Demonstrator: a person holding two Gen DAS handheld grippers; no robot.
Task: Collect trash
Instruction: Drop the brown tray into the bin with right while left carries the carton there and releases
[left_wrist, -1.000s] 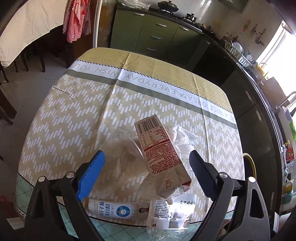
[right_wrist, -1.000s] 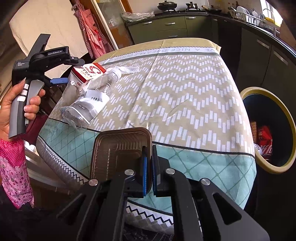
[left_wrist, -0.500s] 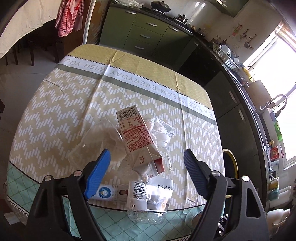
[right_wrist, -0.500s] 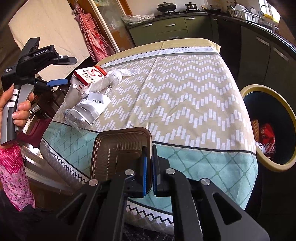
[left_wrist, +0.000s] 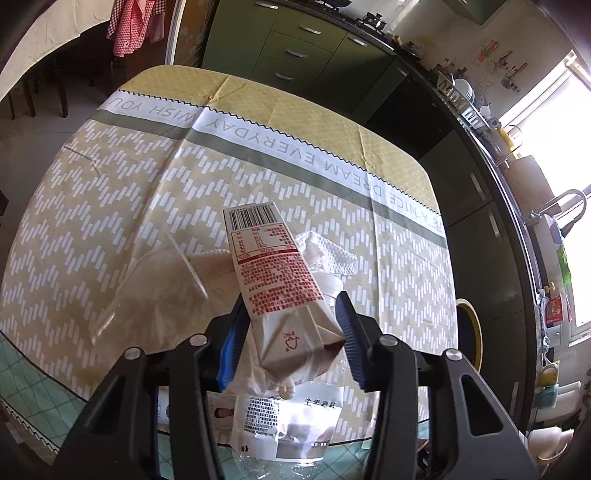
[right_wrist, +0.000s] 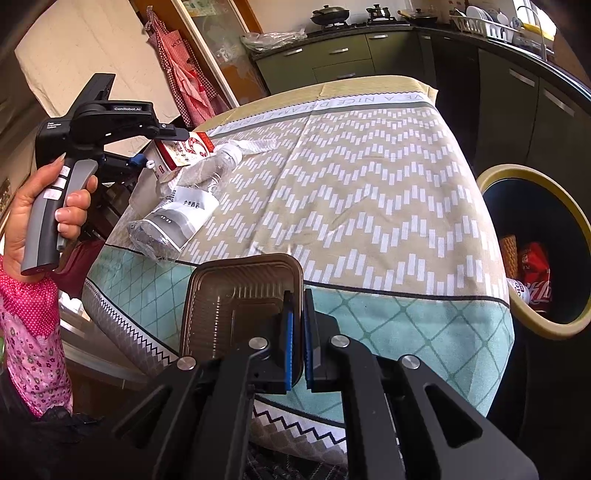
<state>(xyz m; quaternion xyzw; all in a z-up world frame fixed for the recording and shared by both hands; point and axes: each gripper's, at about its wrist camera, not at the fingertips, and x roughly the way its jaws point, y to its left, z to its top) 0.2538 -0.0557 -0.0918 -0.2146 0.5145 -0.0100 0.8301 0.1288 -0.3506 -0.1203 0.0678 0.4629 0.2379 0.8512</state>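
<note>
My left gripper (left_wrist: 291, 332) is shut on a red-and-white carton (left_wrist: 277, 284), its blue pads against the carton's folded end. The carton lies over a crushed clear plastic bottle (left_wrist: 284, 417), a clear plastic bag (left_wrist: 155, 295) and a white tissue (left_wrist: 325, 251). The right wrist view shows the left gripper (right_wrist: 147, 162) at the carton (right_wrist: 184, 151) and the bottle (right_wrist: 177, 210). My right gripper (right_wrist: 297, 339) is shut on a brown plastic tray (right_wrist: 240, 295), held off the table's near edge.
The table (left_wrist: 110, 177) has a beige and teal patterned cloth. A yellow-rimmed bin (right_wrist: 535, 254) stands at the table's right side with a red can and other trash inside. Green kitchen cabinets (left_wrist: 295, 40) line the far wall.
My left gripper has moved in and closed from wide open onto the carton. My right gripper holds the tray as before.
</note>
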